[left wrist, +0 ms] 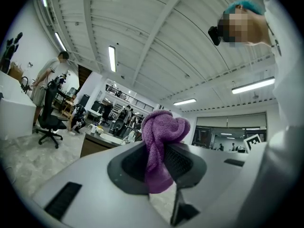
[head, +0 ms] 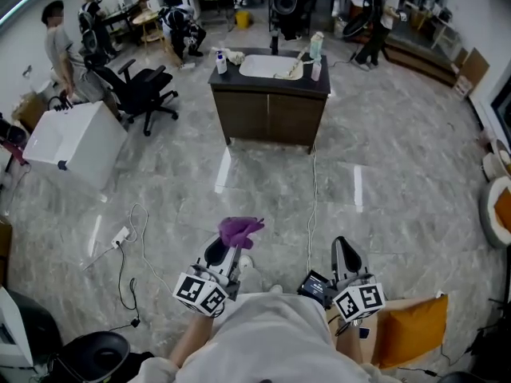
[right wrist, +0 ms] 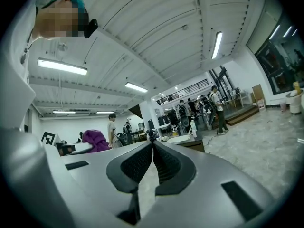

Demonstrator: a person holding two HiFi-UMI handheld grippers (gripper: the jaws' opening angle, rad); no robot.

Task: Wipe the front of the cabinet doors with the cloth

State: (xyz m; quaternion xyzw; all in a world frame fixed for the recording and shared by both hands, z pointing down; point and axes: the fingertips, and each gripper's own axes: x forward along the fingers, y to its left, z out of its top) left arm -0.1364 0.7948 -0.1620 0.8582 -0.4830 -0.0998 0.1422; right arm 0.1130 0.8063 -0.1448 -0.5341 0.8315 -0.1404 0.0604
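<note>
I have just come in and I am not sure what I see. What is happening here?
A person stands on the open floor with a gripper in each hand, facing a dark cabinet with a sink on top, some way ahead. The left gripper holds a purple cloth pinched upright. The right gripper is empty, its fingers pressed together. Neither gripper is near the doors, so wiping has not yet begun.

Cabinet (head: pixel 268 116) ahead, chair (head: pixel 140 92) to its left

The bottles (head: pixel 221 62) on the cabinet (head: pixel 269 116) are too small to identify.
</note>
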